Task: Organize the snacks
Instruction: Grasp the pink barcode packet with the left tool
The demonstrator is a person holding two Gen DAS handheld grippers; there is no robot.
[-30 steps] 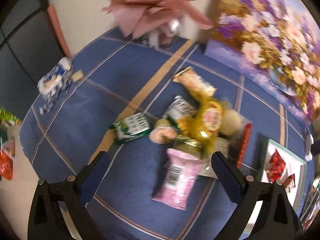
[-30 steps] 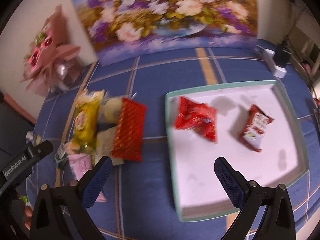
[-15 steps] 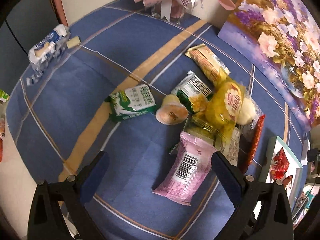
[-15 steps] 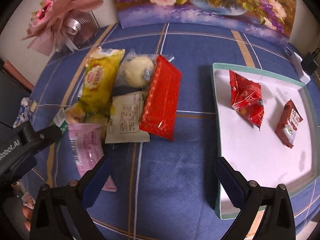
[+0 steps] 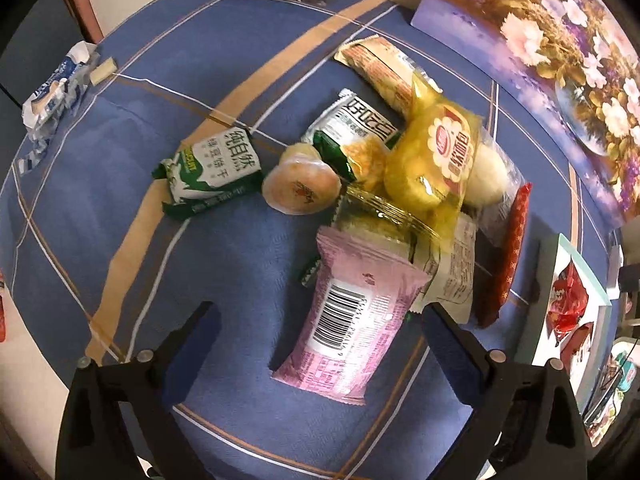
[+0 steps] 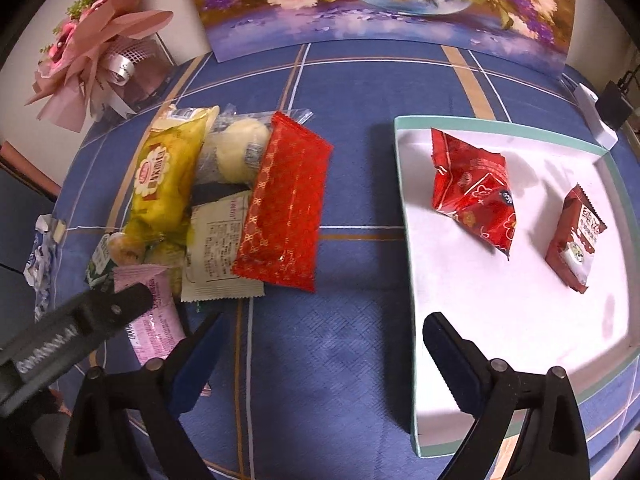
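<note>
A heap of snack packets lies on the blue cloth. My left gripper [image 5: 320, 320] is open, its jaws either side of the near end of a pink packet [image 5: 352, 320]. Behind it lie a yellow bag [image 5: 436, 160], a green and white packet [image 5: 212, 168] and a jelly cup [image 5: 300, 188]. My right gripper [image 6: 320, 332] is open and empty above bare cloth, between a flat red packet [image 6: 284, 208] and the white tray [image 6: 404, 200]. The tray holds a red pouch [image 6: 472, 192] and a dark red packet [image 6: 576, 236].
A flower painting [image 6: 380, 0] leans at the back. A pink bouquet [image 6: 92, 52] stands at the back left. A crumpled blue and white wrapper [image 5: 52, 88] lies at the table's left edge. The left gripper's body [image 6: 68, 332] shows in the right wrist view.
My left gripper has moved closer and lower over the pink packet. My right gripper has swung left from over the tray towards the red packet and the heap.
</note>
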